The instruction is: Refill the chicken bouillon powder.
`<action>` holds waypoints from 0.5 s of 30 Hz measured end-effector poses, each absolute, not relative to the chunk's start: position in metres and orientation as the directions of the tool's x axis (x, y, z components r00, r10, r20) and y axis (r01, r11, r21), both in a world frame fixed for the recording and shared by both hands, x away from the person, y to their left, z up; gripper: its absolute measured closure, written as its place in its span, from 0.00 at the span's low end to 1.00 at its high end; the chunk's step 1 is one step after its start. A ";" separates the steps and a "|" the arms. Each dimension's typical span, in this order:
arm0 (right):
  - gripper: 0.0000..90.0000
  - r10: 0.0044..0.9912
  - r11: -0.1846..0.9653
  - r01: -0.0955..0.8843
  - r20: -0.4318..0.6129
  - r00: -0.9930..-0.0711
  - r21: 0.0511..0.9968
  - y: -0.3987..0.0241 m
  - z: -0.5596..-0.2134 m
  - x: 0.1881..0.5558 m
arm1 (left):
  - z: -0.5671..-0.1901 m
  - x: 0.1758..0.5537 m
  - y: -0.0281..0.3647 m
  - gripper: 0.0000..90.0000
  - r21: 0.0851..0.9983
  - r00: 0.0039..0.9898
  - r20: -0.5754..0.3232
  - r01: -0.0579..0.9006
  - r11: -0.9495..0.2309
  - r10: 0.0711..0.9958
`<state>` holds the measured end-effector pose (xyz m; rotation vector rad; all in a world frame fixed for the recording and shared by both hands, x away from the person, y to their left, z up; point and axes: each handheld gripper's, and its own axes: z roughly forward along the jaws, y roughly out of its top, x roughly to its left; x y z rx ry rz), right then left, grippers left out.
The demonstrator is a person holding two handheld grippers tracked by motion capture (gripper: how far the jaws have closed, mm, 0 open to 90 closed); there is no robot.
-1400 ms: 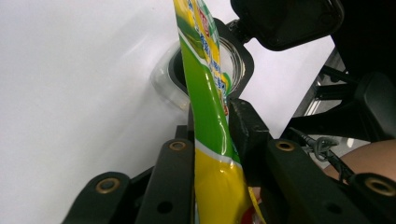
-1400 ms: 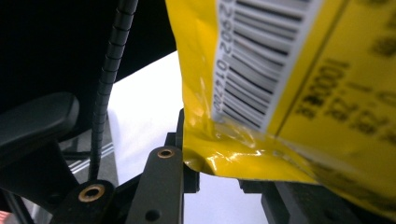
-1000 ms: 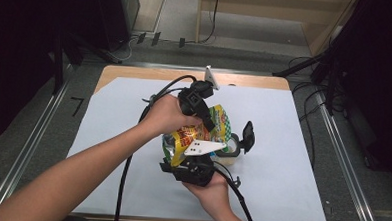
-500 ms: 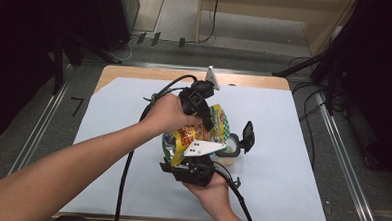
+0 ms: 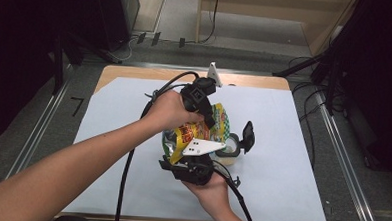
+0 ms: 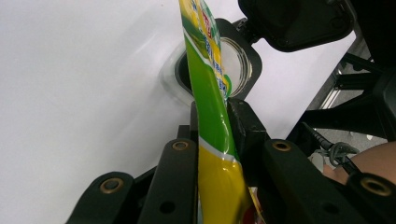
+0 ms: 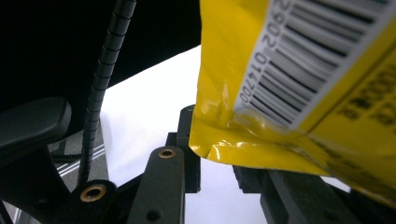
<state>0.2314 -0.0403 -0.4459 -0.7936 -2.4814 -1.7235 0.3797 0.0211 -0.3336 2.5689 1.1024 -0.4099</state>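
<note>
Dark rm – grey floor point(image 5: 42, 149), cables point(image 5: 152, 38).

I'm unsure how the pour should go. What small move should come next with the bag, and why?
Probably tip the bag toward the open container. The left gripper pinches one edge and the right gripper grips another, and the container's lid is flipped open just below the bag.

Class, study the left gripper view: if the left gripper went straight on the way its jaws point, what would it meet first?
Probably the open black-lidded container on the white table sheet, just beyond the snack bag pinched in the left gripper. Depth is hard to judge.
</note>
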 end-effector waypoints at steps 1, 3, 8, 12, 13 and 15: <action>0.85 0.394 0.262 0.414 0.295 -0.870 0.872 -0.040 -0.446 0.232 | -0.334 0.380 0.021 0.90 0.174 0.662 -0.379 0.737 -0.653 0.646; 0.85 0.391 0.253 0.423 0.309 -0.867 0.870 -0.041 -0.446 0.232 | -0.333 0.381 0.021 0.90 0.177 0.656 -0.389 0.742 -0.646 0.647; 0.85 0.392 0.256 0.421 0.305 -0.868 0.870 -0.041 -0.445 0.232 | -0.333 0.380 0.022 0.90 0.184 0.663 -0.389 0.736 -0.651 0.640; 0.85 0.391 0.256 0.417 0.301 -0.870 0.872 -0.040 -0.445 0.232 | -0.332 0.380 0.022 0.90 0.186 0.669 -0.391 0.730 -0.658 0.632; 0.85 0.392 0.257 0.416 0.299 -0.870 0.872 -0.040 -0.445 0.232 | -0.332 0.380 0.022 0.90 0.190 0.666 -0.392 0.734 -0.652 0.635; 0.85 0.394 0.261 0.414 0.295 -0.870 0.872 -0.040 -0.446 0.232 | -0.332 0.379 0.021 0.90 0.190 0.668 -0.389 0.732 -0.655 0.634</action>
